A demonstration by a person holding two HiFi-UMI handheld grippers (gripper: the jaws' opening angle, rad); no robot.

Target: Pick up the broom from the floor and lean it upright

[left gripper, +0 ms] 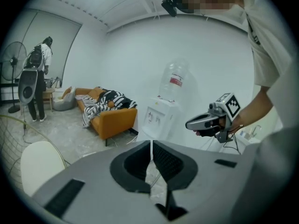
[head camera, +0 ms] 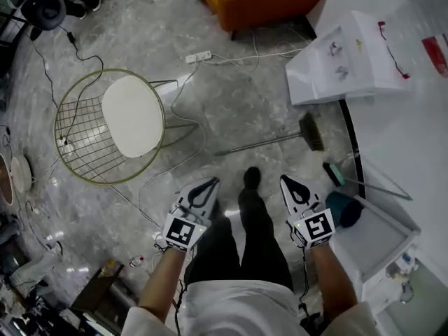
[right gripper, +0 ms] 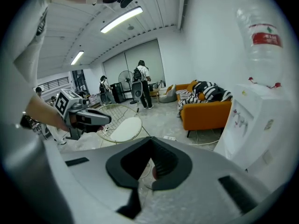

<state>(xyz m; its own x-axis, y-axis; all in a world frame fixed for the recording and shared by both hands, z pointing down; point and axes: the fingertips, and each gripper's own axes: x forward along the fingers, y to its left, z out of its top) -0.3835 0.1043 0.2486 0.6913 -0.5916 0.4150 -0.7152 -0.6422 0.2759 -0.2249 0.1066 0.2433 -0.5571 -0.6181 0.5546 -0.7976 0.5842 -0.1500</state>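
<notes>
Lying on the grey floor (head camera: 231, 107) right of centre in the head view, the broom (head camera: 269, 143) points its thin handle leftward and its dark brush head toward the right, just below the white water dispenser (head camera: 343, 65). It looks light and stiff, but the slim, smooth handle could slip or swing, so a hold about mid-handle, nearer the brush, seems safest. The left gripper (head camera: 208, 185) and right gripper (head camera: 288, 183) sit lower in the frame, either side of the person's shoe (head camera: 251, 177), near the broom but apart from it. Both are clenched on nothing.
</notes>
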